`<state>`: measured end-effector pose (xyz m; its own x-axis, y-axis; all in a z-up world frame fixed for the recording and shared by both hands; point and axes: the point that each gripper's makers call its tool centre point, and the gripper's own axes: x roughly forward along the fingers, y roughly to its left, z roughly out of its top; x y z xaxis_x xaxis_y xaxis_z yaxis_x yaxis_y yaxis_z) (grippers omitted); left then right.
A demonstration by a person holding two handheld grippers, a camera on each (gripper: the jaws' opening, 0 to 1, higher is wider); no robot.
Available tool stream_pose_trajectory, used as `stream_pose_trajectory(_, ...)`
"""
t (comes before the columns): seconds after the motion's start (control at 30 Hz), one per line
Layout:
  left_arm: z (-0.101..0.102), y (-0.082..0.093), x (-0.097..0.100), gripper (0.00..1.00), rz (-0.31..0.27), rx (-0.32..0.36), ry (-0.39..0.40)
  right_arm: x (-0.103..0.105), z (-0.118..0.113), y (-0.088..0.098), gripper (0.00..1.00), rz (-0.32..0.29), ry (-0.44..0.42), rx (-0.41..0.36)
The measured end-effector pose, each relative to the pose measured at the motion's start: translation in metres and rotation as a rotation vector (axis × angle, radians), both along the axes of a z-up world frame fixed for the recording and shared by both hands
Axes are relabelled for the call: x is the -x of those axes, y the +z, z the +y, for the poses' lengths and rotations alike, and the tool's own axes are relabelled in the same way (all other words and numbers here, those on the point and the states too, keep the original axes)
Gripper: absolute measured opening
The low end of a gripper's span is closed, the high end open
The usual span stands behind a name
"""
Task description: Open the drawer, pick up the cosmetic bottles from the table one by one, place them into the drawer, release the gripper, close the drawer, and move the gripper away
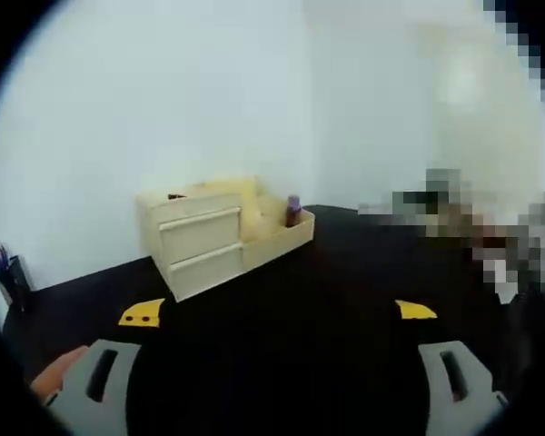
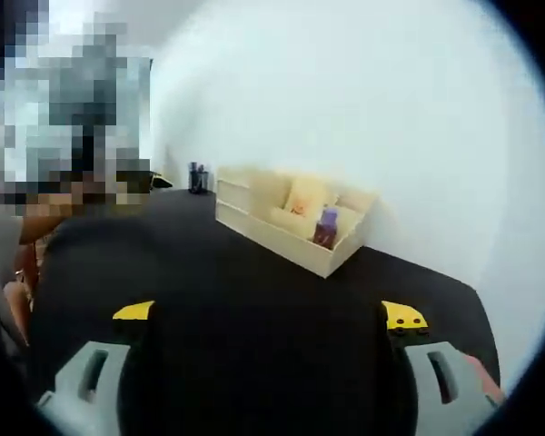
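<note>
A pale wooden organiser (image 1: 220, 232) stands on the black table (image 1: 327, 300) against the white wall; its two front drawers (image 1: 200, 234) look shut. A small purple-capped cosmetic bottle (image 1: 292, 211) stands upright in its open side tray. In the right gripper view the same organiser (image 2: 286, 218) is seen from the tray side, with the bottle (image 2: 326, 226) in the tray. My left gripper (image 1: 277, 313) is open with nothing between its yellow-tipped jaws, well short of the organiser. My right gripper (image 2: 271, 314) is open too, holding nothing, also apart from the organiser.
A dark pen holder (image 1: 9, 275) with pens stands near the wall on the table's left; in the right gripper view the pen holder (image 2: 198, 177) is beyond the organiser. A person's hand (image 2: 23, 291) shows at the left edge.
</note>
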<state>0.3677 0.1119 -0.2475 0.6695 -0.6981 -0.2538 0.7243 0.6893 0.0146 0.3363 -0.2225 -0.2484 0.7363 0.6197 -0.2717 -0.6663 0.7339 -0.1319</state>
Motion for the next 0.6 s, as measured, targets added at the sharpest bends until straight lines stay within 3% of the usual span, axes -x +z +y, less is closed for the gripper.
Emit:
stream_pose_trajectory(0.2, 0.000, -0.008, -0.001, 0.93, 0.002, 0.044, -0.011, -0.003, -0.005, -0.008, 0.93, 0.002, -0.004, -0.031)
stream_pose_trajectory(0.37, 0.002, -0.019, -0.001, 0.93, 0.004, 0.036, -0.007, -0.007, -0.012, -0.018, 0.93, 0.024, -0.015, -0.048)
stream_pose_trajectory(0.6, 0.026, -0.039, -0.015, 0.93, 0.020, 0.020, 0.001, -0.014, -0.018, -0.028, 0.93, 0.043, -0.036, -0.079)
